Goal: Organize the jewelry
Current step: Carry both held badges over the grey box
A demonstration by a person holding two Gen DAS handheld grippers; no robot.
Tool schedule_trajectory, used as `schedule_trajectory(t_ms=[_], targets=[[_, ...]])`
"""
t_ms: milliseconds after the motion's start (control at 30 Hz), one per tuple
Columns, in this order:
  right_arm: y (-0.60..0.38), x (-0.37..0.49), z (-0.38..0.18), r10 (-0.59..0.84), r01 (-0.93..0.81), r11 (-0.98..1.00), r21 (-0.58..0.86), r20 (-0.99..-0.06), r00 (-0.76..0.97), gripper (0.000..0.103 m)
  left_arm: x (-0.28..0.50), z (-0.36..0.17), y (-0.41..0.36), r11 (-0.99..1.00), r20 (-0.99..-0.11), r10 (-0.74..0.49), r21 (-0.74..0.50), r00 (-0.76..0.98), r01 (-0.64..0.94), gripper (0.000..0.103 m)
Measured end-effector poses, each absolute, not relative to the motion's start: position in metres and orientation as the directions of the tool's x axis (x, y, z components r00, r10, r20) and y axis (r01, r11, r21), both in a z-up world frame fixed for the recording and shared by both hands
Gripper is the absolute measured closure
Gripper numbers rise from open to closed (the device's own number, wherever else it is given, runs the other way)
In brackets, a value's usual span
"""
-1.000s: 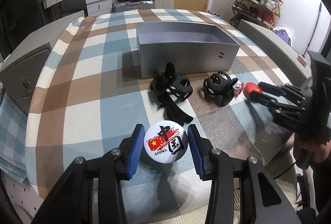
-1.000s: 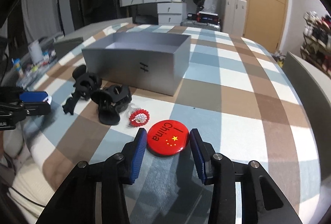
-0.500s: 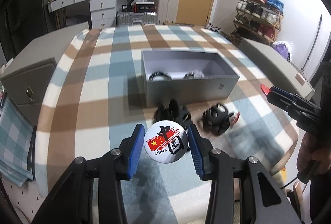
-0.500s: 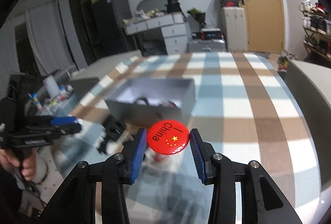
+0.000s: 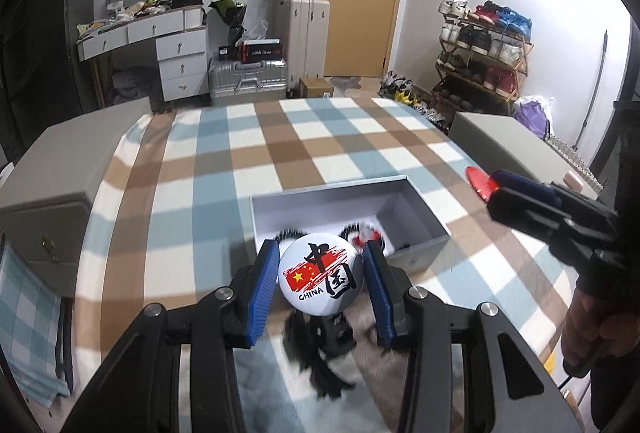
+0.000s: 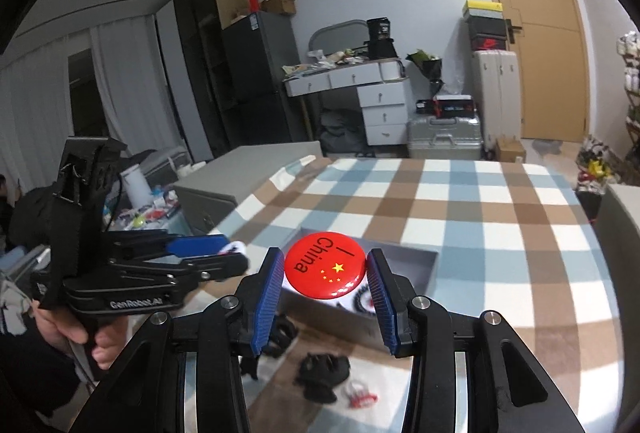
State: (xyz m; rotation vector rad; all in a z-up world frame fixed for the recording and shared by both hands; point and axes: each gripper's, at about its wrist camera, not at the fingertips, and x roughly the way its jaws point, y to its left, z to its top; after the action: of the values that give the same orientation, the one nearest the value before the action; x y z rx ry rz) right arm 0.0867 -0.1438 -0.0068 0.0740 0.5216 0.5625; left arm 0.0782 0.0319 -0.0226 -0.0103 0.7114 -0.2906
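Left gripper [image 5: 321,275] clamps white badge [image 5: 320,275], right gripper [image 6: 325,275] clamps red badge [image 6: 325,265], both raised clear above grey box [image 5: 416,211], presumably for dropping in.

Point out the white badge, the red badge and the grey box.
white badge [image 5: 320,279]: left wrist view, centre of its printed face.
red badge [image 6: 325,265]: right wrist view, centre of its face.
grey box [image 5: 416,253]: left wrist view, front wall.

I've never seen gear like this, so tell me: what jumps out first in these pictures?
Two round badges, each pinched between blue pads and held up above a checked cloth. The left tool clamps a white badge with a flag and brush lettering; the right tool clamps a red badge. Beneath them sits an open grey box.
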Motion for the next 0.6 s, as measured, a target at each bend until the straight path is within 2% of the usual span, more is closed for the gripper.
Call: schedule_trajectory(t_ms=[600], targets=[[-0.132, 0.151, -0.021, 0.555, -0.517, 0.827, 0.223, -0.475, 0.683, 0.061, 0.134, -0.043, 0.028, 0.947, -0.646, -0.32, -0.2, 0.693, 0.251, 0.066]])
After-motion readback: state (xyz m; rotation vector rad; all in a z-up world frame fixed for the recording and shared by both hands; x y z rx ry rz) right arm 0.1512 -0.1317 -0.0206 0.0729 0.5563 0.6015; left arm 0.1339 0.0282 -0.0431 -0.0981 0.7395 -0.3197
